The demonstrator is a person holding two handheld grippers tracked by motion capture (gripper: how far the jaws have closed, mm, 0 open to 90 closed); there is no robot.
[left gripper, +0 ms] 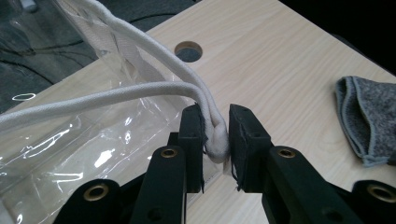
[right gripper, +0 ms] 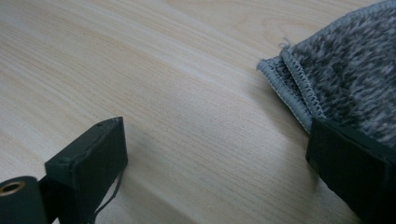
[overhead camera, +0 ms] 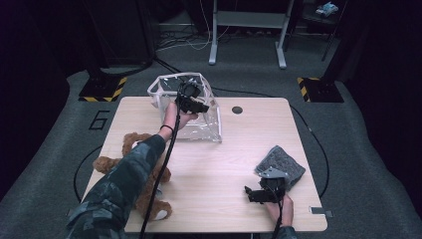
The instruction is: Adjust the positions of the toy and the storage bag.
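The left claw is clenched on the white corded rim of the clear bag near the desk's far edge; keep that pinch firm and pull level. The right claw rests released beside the grey cloth
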